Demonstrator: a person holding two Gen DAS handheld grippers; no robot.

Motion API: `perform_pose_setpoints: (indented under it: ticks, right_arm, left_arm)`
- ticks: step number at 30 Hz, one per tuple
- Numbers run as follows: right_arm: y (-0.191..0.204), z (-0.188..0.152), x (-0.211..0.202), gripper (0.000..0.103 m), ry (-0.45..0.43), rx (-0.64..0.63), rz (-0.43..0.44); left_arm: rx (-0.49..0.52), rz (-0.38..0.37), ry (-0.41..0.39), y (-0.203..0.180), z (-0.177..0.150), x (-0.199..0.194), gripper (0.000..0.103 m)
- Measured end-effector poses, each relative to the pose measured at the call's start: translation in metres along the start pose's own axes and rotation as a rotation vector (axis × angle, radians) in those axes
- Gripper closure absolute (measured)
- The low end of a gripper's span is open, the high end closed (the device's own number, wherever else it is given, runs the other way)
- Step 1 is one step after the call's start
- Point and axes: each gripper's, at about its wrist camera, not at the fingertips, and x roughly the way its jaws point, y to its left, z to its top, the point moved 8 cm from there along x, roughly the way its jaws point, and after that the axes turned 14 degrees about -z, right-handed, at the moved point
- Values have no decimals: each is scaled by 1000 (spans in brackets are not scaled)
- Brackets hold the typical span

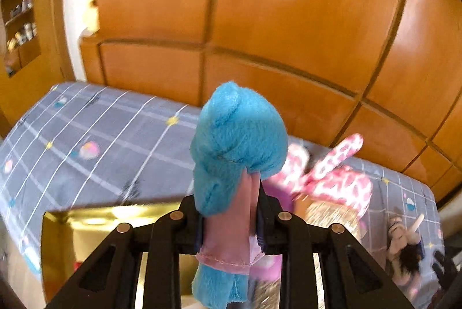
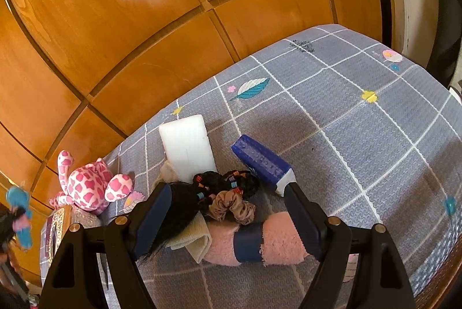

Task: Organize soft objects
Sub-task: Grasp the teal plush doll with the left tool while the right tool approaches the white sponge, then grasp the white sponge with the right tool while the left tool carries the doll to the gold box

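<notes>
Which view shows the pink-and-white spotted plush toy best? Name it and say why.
The right wrist view: the pink-and-white spotted plush toy is sharp and whole there, sitting on the grey checked bedspread. In the left wrist view it is blurred and partly hidden behind the blue fuzzy plush held in the left claw.

Left gripper (image 1: 231,219): black plastic linkage arms, brass-colour pivot pins, dark blue pads. Right gripper (image 2: 228,219): same black frame w/ brass pins, blue fingers (image 2: 303,219).

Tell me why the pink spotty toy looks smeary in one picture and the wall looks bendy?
Left wrist view: the pink spotted plush is motion-blurred, while the blue plush in the left gripper stays sharp. Right wrist view: the fisheye lens curves the wooden panels, with bright glare top left.
</notes>
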Motion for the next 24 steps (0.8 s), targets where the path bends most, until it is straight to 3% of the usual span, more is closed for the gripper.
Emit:
perform_pose_setpoints:
  ticks: [9,13,18,24]
  right_arm:
    - [3,-3,2,21,8,-15,-15]
    - [7,-5,2,27,9,-39,-25]
    - [28,-10,14,27,73,-103,1]
    - [63,25,28,17,32,-113,22]
  left_arm:
    - [-71,-34,3,49,-85,-47,76]
    - [-79,-23,11,67,-119,-62,76]
    - [-104,-16,42,86,-157,-70,76]
    - [-151,-21,45,102,-179,-76,75]
